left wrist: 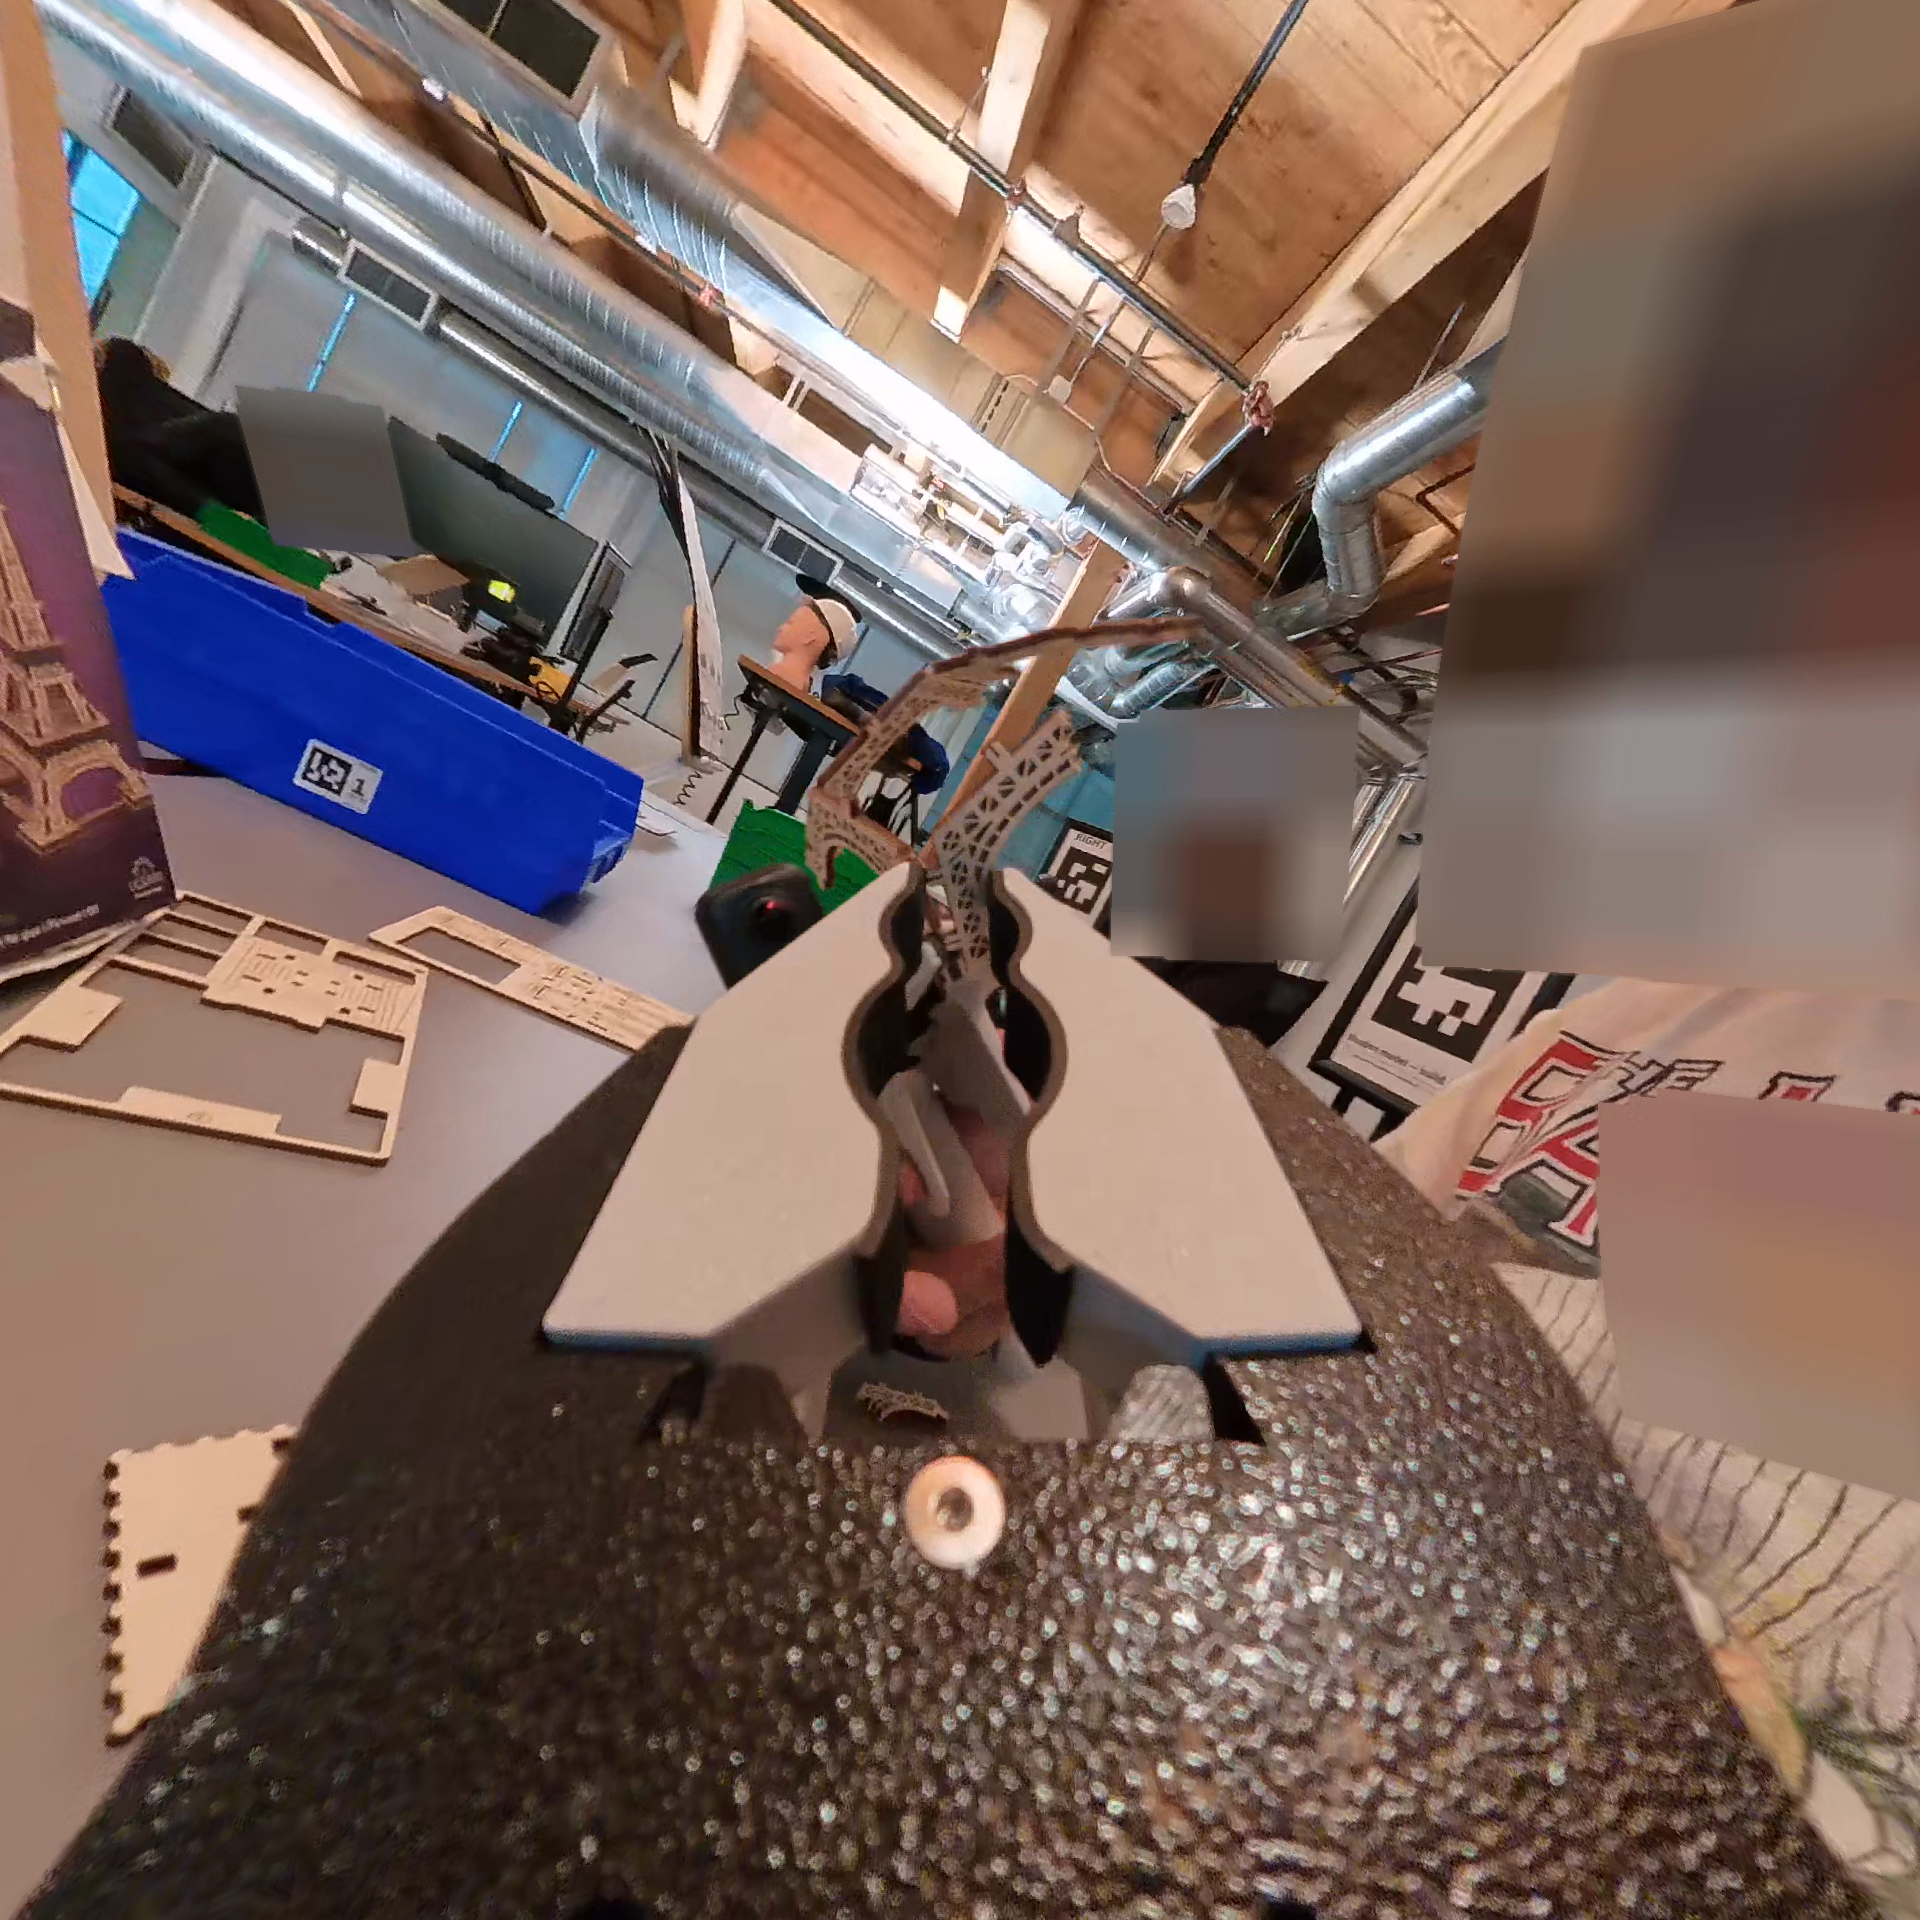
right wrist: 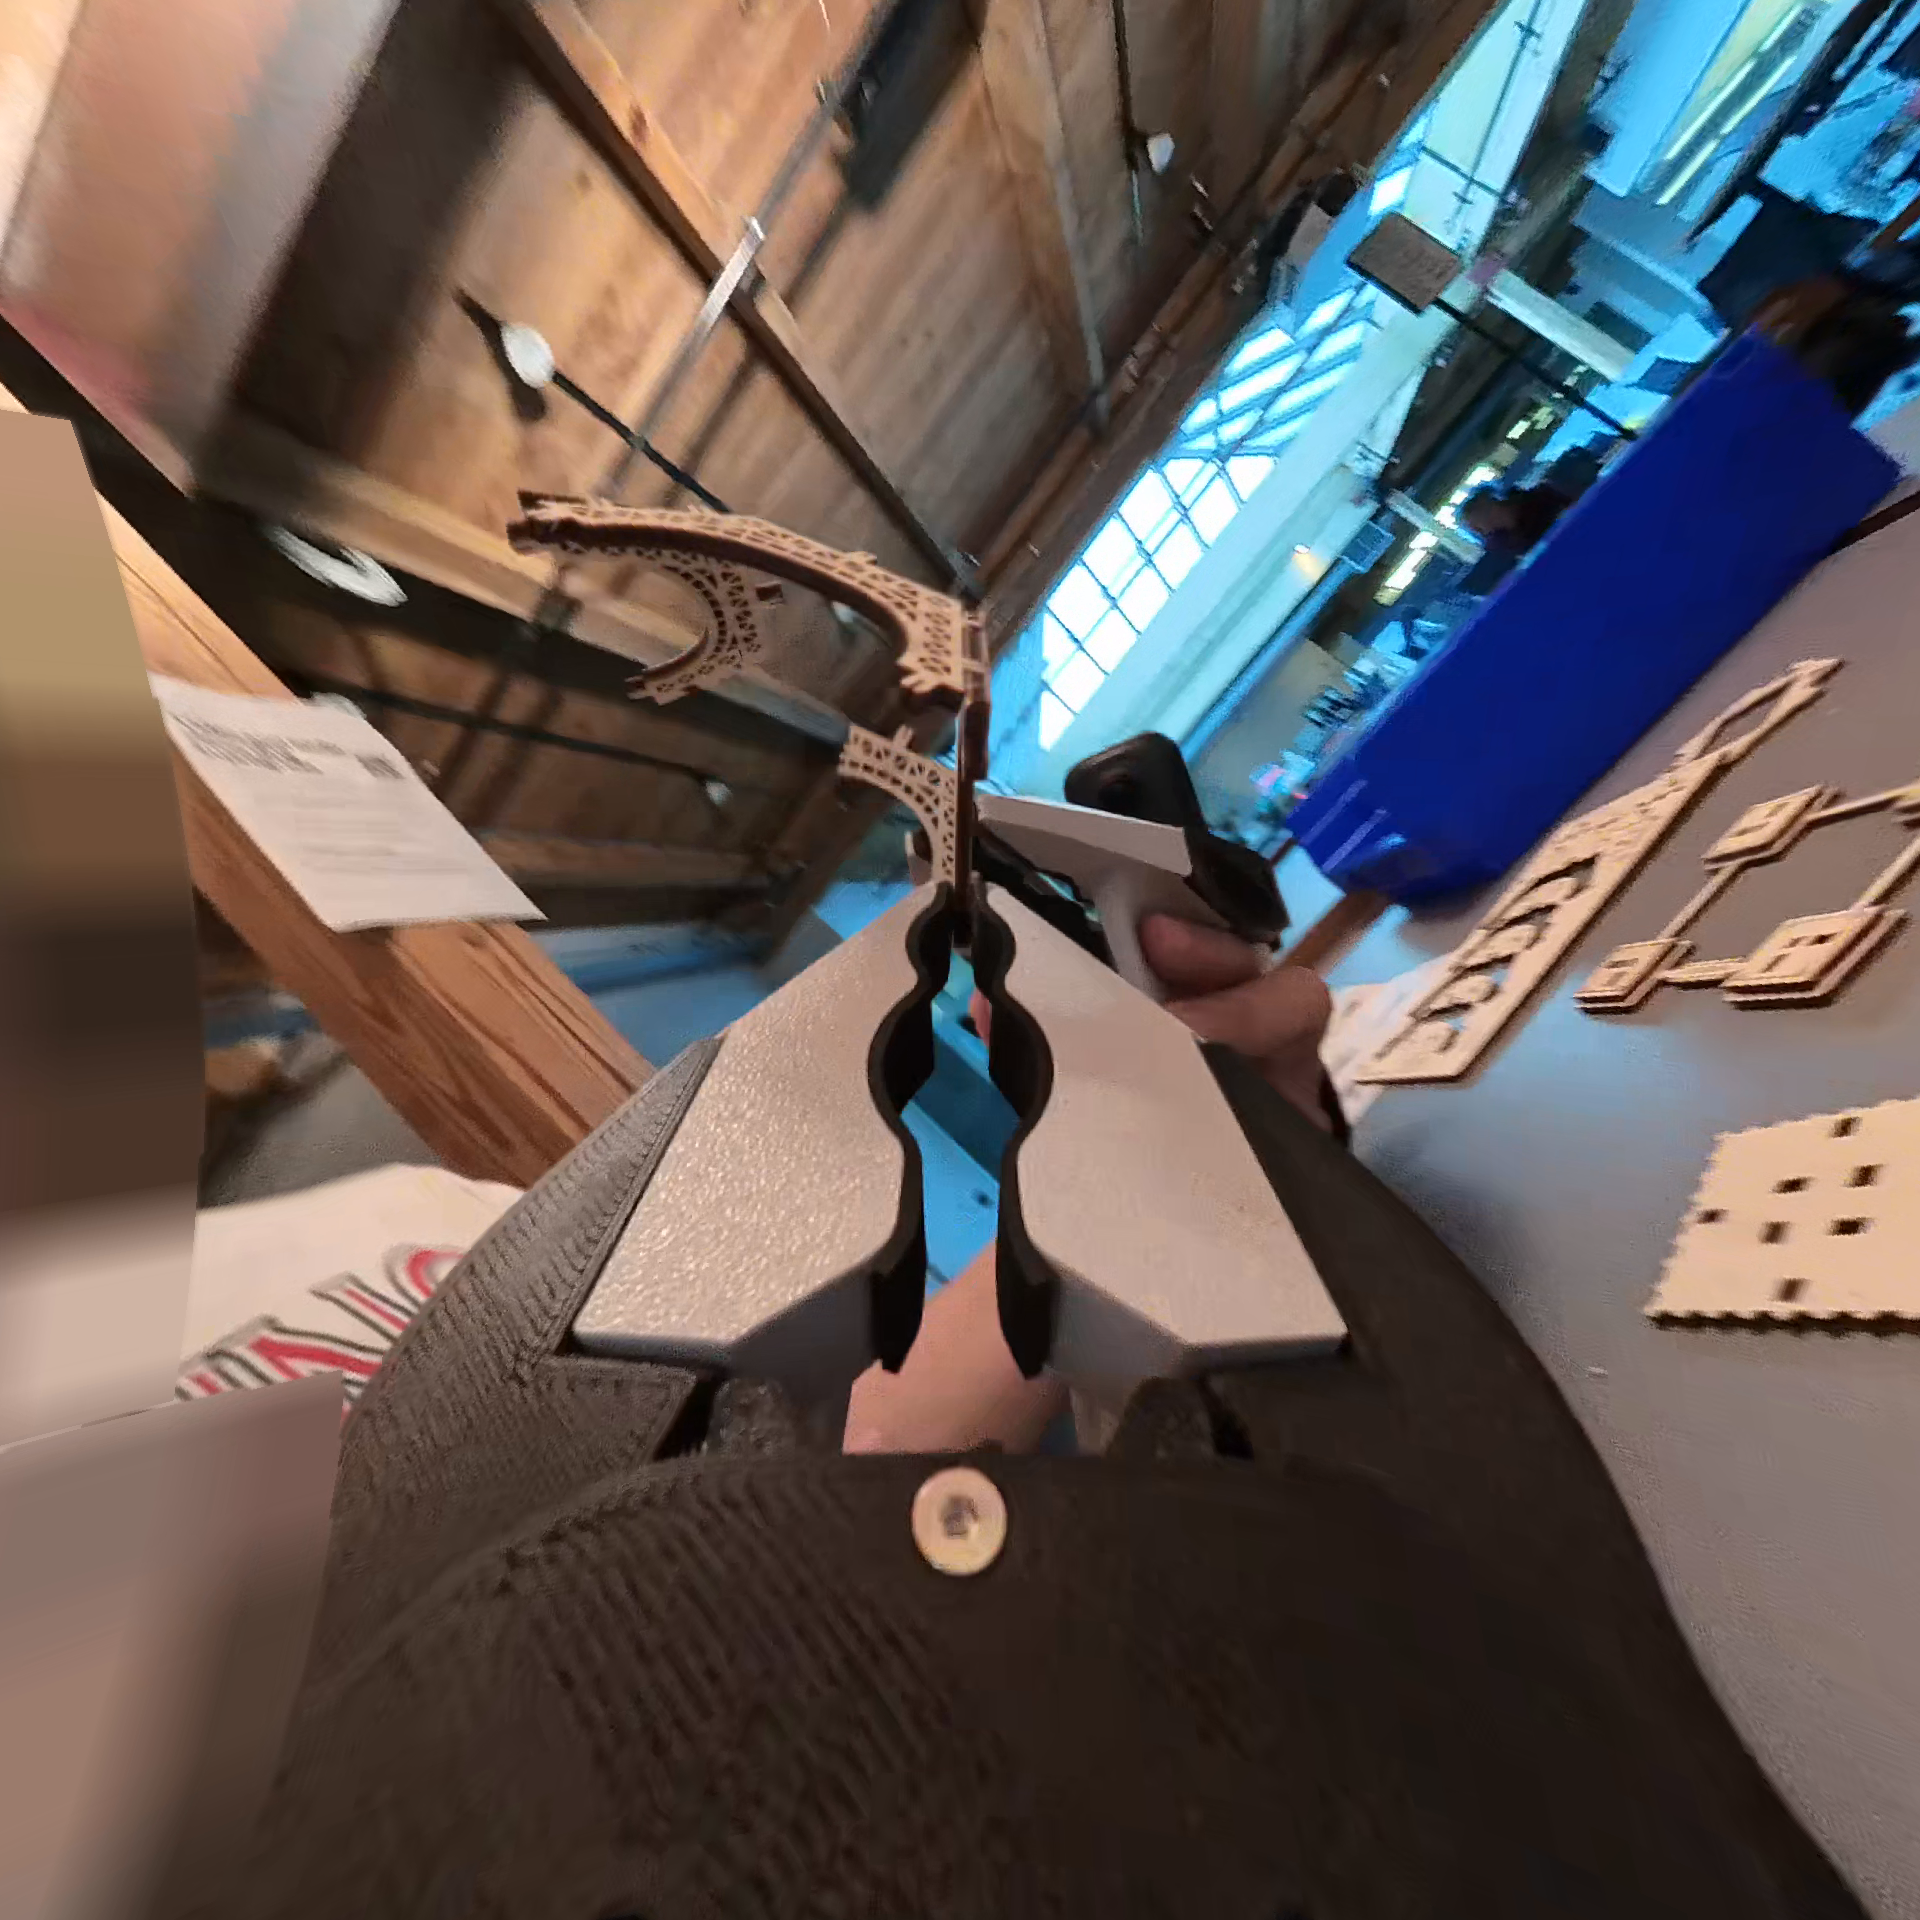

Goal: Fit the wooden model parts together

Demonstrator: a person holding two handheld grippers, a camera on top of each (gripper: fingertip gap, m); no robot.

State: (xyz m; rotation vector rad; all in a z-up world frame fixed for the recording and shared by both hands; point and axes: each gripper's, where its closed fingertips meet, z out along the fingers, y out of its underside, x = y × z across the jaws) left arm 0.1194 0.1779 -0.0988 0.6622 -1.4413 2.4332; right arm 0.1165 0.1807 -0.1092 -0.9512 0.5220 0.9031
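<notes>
Both grippers are raised above the table, facing each other. My left gripper (left wrist: 957,891) is shut on the lower end of a wooden lattice tower-side piece (left wrist: 1016,795). A second arched lattice piece (left wrist: 891,743) meets it at an angle just past the fingertips. My right gripper (right wrist: 962,906) is shut on a thin wooden piece seen edge-on (right wrist: 974,769). The arched lattice piece (right wrist: 743,597) branches off it to the left. The left gripper (right wrist: 1117,836) and the hand holding it show just behind. I cannot tell whether the two pieces are locked together.
Cut-out wooden sheets (left wrist: 239,997) (left wrist: 545,977) and a notched square plate (left wrist: 177,1538) lie on the grey table (left wrist: 312,1247). They also show in the right wrist view (right wrist: 1538,914) (right wrist: 1808,1216). A blue bin (left wrist: 364,727) and the kit box (left wrist: 62,748) stand behind. The grippers are tip to tip, or close to it. The notched square plate (left wrist: 177,1538) is about equally far from each gripper, around 15 centimeters.
</notes>
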